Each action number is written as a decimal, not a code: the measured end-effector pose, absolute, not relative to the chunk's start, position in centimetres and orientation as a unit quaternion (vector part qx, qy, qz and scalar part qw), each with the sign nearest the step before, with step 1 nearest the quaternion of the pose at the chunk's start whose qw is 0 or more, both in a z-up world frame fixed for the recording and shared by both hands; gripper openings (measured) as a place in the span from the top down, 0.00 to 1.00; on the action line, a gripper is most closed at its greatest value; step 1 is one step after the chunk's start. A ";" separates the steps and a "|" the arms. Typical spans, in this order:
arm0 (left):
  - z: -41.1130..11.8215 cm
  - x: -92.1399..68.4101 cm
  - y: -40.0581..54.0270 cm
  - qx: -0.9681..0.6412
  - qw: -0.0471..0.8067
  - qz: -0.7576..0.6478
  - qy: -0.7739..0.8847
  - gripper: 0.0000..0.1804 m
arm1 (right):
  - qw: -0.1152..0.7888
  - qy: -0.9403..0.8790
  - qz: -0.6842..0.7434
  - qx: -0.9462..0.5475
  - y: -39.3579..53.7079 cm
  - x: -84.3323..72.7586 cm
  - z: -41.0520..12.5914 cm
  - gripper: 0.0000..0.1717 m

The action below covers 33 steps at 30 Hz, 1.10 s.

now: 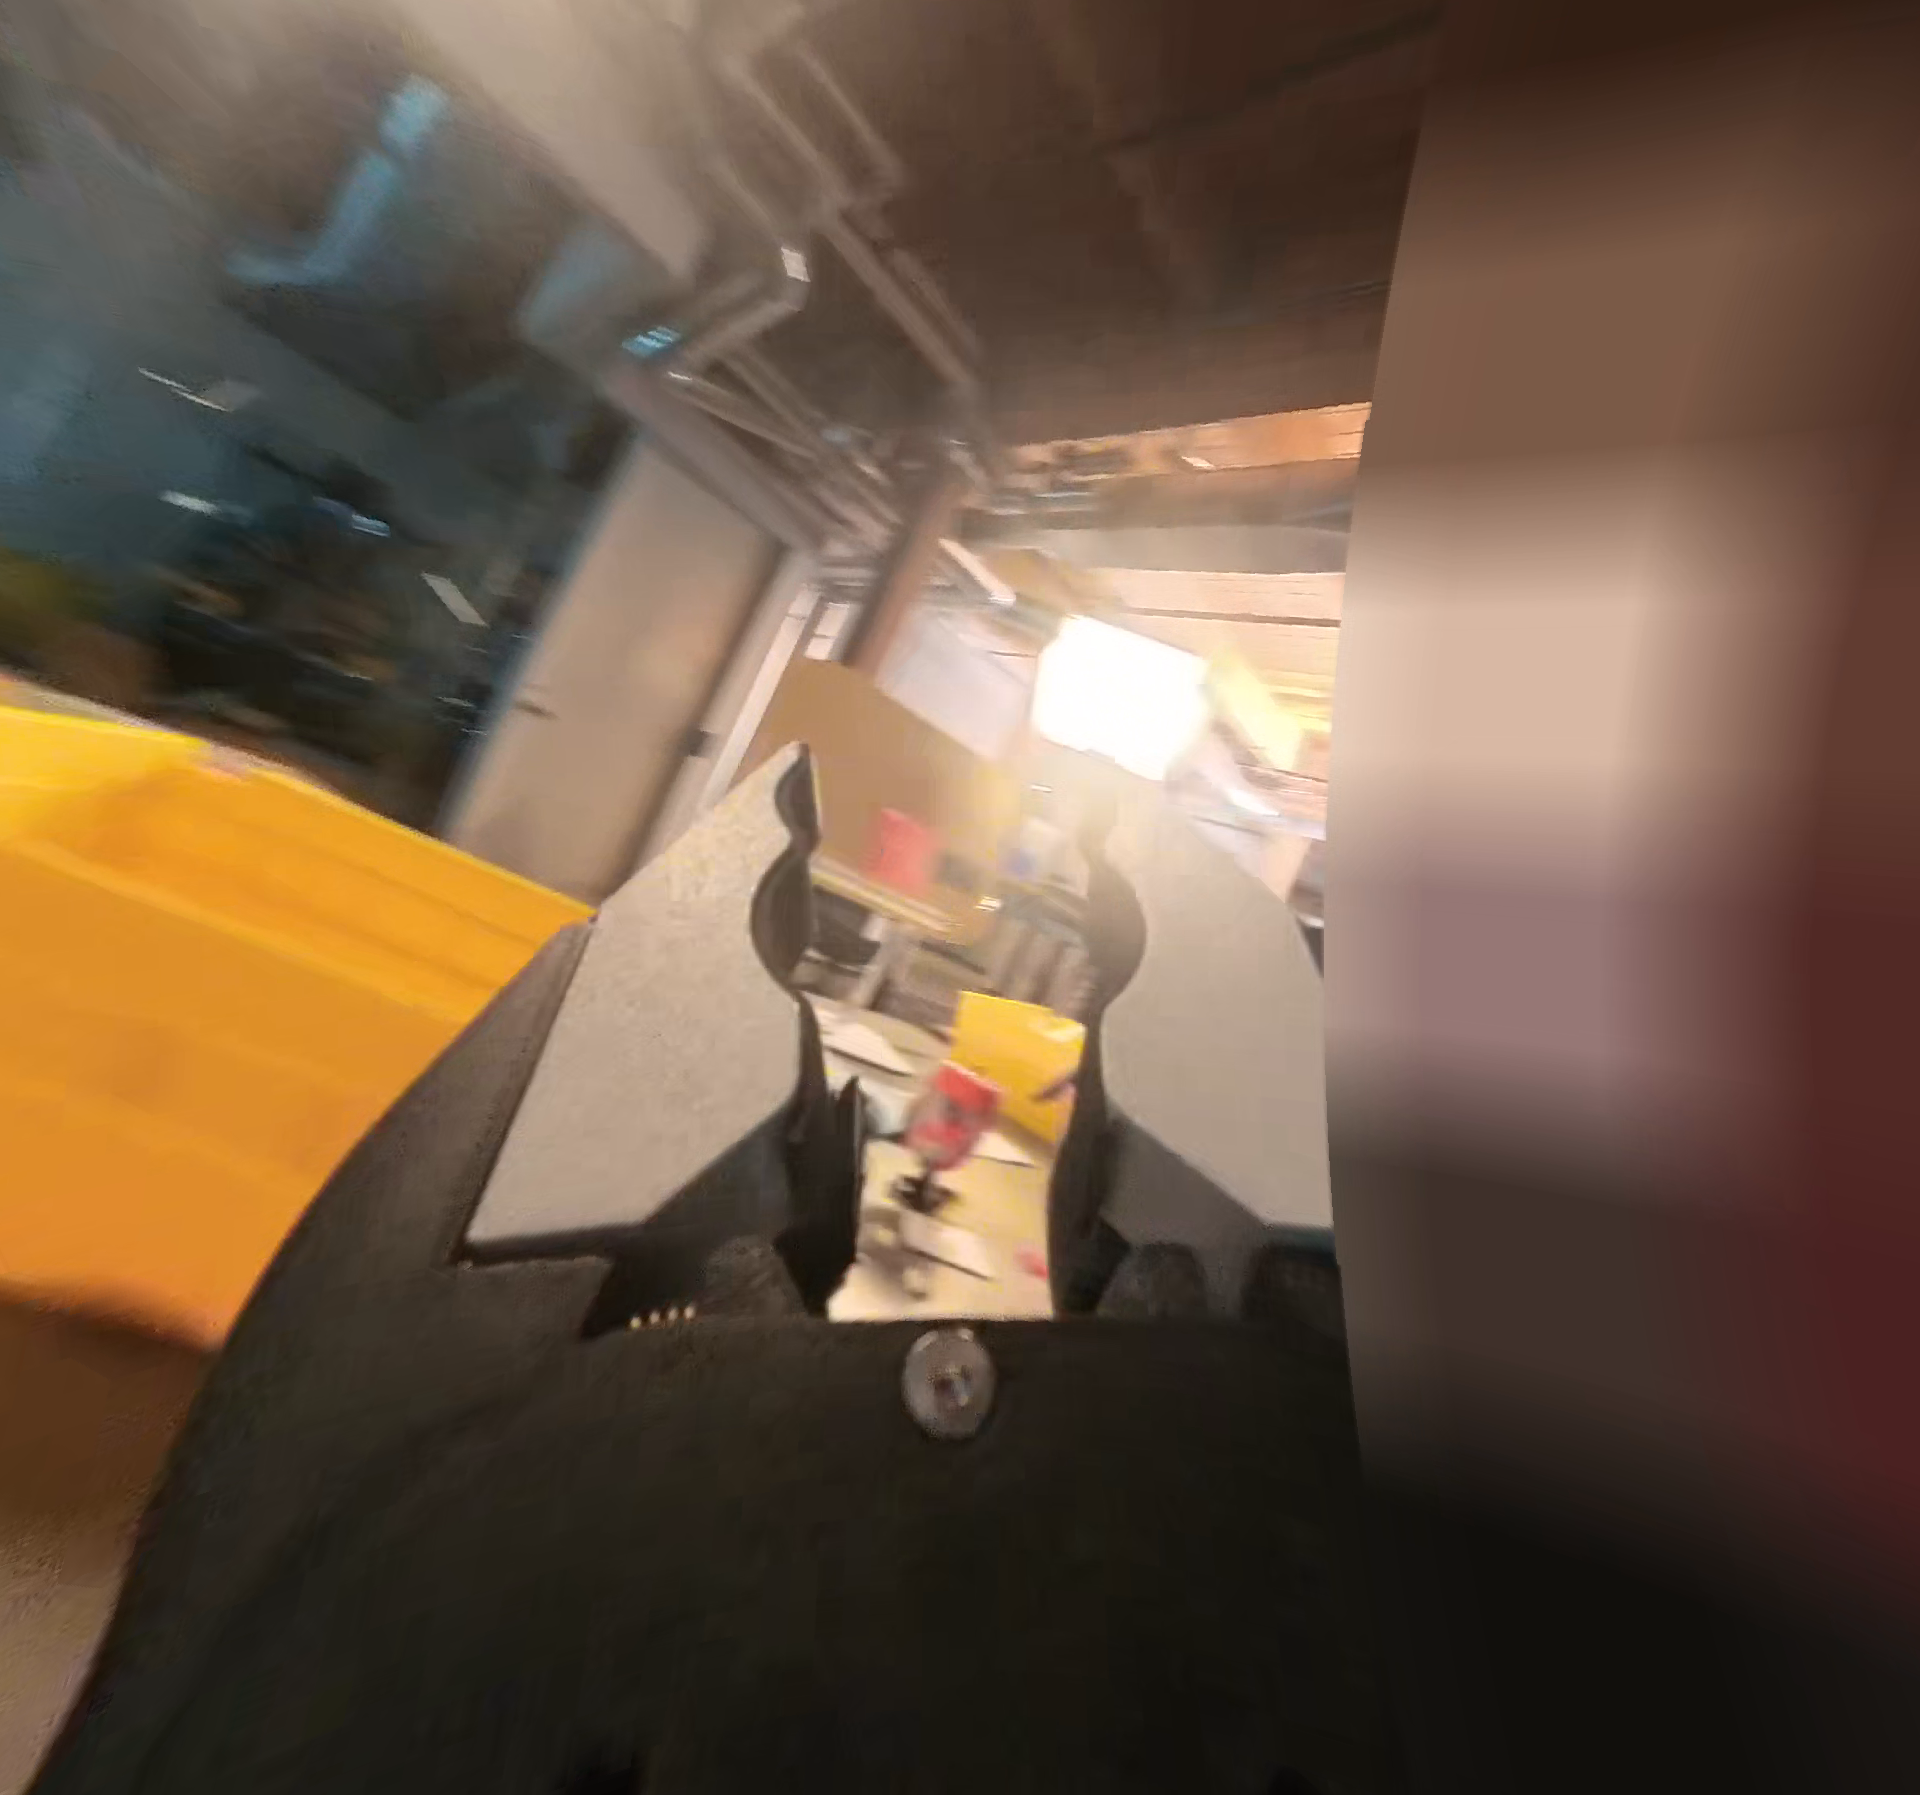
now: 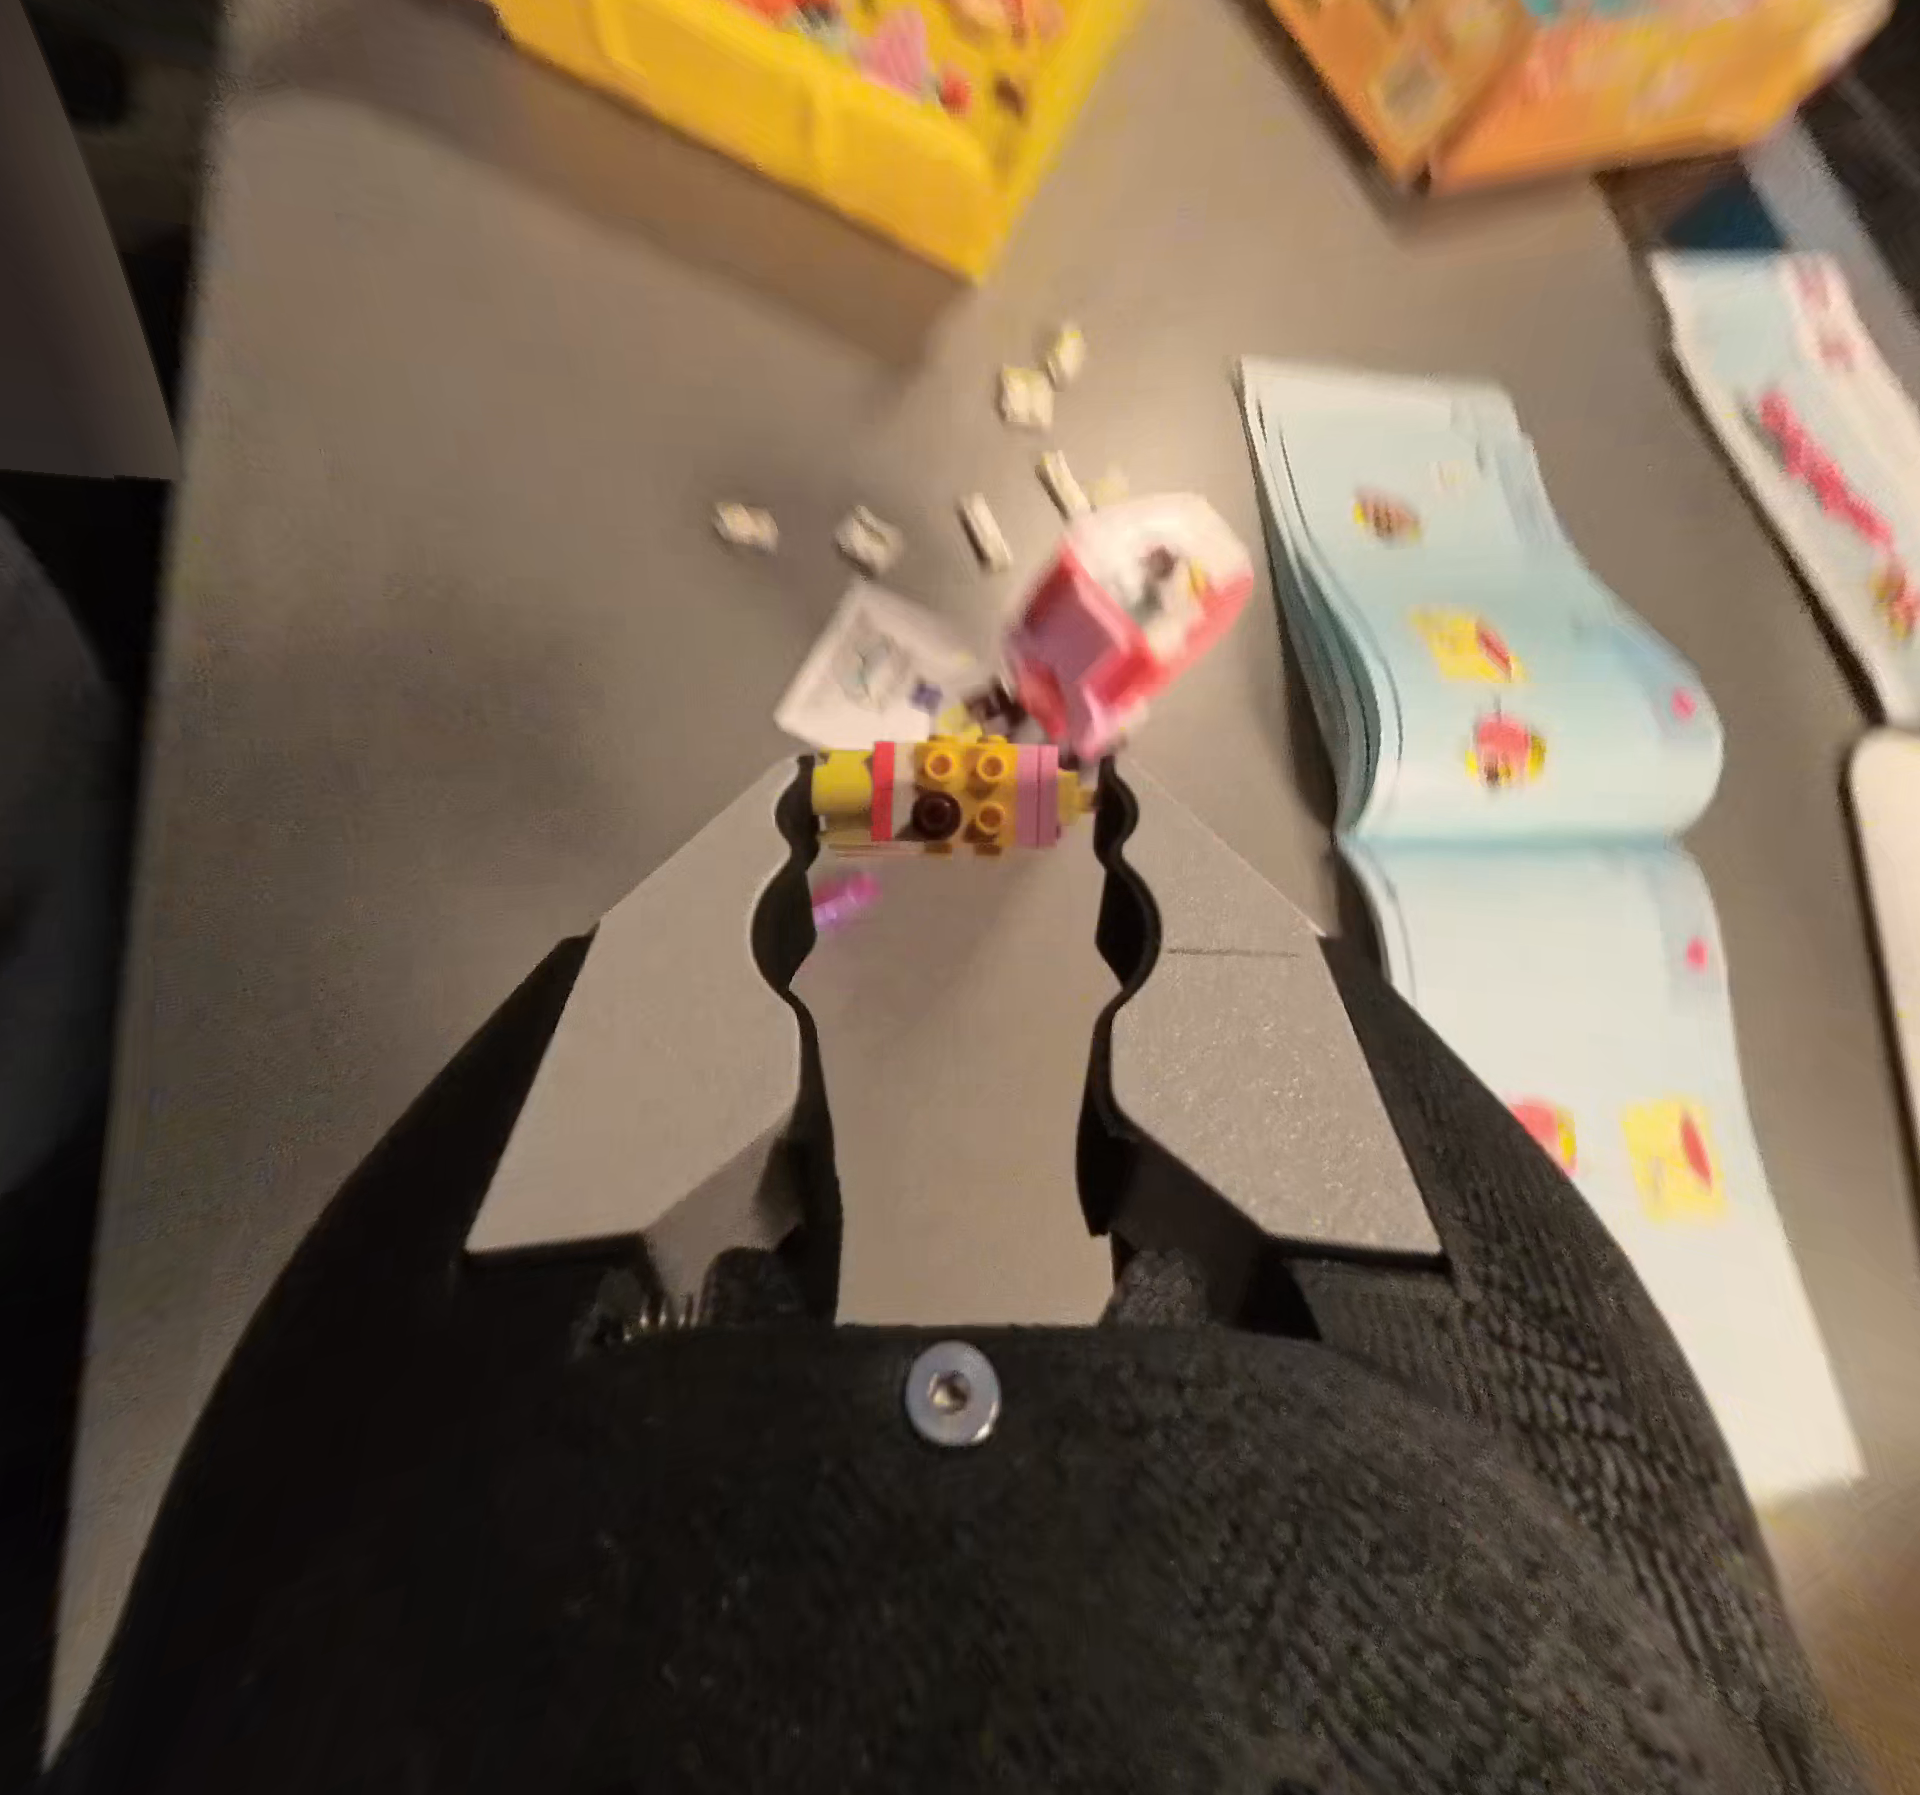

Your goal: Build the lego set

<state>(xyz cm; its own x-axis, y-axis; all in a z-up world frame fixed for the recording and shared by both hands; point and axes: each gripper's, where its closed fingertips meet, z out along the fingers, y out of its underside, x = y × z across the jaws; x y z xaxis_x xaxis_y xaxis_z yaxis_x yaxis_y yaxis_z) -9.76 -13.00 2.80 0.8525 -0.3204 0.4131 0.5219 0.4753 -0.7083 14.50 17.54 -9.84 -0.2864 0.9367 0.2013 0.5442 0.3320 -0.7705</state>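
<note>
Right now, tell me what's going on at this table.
A person works with two handheld tools. The right tool grips a small brick assembly of yellow, red, orange and pink pieces between its fingertips, above the grey table. Nearby lie loose white pieces, a pink and white model, an open booklet and a yellow box. The left tool is open, holding nothing, aimed into the blurred room.

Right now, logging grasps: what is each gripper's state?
Left gripper: open, holding nothing.
Right gripper: shut on a small yellow, red and pink toy-brick assembly.
</note>
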 end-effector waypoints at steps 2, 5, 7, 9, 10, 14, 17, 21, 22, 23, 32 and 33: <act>2.9 -12.2 -14.3 -0.452 0.856 -0.204 -0.146 0.75 | 0.325 -0.735 0.270 -0.531 19.4 15.6 -12.0 0.70; 3.3 -14.4 -15.3 -0.455 0.858 -0.159 -0.179 0.76 | 0.324 -0.725 0.248 -0.554 21.3 16.0 -14.0 0.69; 3.4 -15.0 -15.1 -0.467 0.851 -0.142 -0.193 0.77 | 0.313 -0.728 0.235 -0.563 21.9 16.1 -15.3 0.69; 3.4 -15.0 -14.8 -0.487 0.841 -0.137 -0.192 0.77 | 0.299 -0.727 0.236 -0.572 22.1 16.2 -16.4 0.69; 3.3 -15.1 -14.7 -0.497 0.836 -0.131 -0.195 0.77 | 0.291 -0.726 0.238 -0.576 22.2 16.3 -16.8 0.69; 3.1 -15.6 -15.0 -0.507 0.831 -0.106 -0.204 0.78 | 0.266 -0.731 0.243 -0.579 22.1 16.6 -17.8 0.69; 3.0 -15.6 -14.7 -0.509 0.832 -0.103 -0.195 0.83 | 0.266 -0.732 0.247 -0.577 22.0 16.6 -17.9 0.70; 1.7 -15.3 -13.9 -0.546 0.814 -0.075 -0.184 0.92 | 0.284 -0.726 0.256 -0.571 22.4 16.3 -17.8 0.66; 1.4 -15.3 -13.6 -0.556 0.808 -0.070 -0.182 0.92 | 0.292 -0.722 0.263 -0.569 22.5 16.2 -17.6 0.64; 1.2 -15.2 -13.5 -0.565 0.802 -0.067 -0.181 0.92 | 0.299 -0.717 0.276 -0.566 22.5 16.0 -17.3 0.61; -0.1 -14.2 -10.1 -0.631 0.759 -0.052 -0.154 0.88 | 0.475 -0.566 0.448 -0.503 24.7 16.2 -8.3 0.64; -0.2 -14.1 -9.5 -0.637 0.755 -0.054 -0.150 0.87 | 0.507 -0.542 0.445 -0.501 25.7 16.3 -7.6 0.65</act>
<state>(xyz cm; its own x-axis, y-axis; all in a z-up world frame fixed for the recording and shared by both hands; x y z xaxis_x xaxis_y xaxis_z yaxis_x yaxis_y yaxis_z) -14.12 -9.48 -0.19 0.9495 0.1097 0.2939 0.2713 0.1835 -0.9448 16.34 25.71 -7.63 0.0162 0.9944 0.1047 0.0925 0.1028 -0.9904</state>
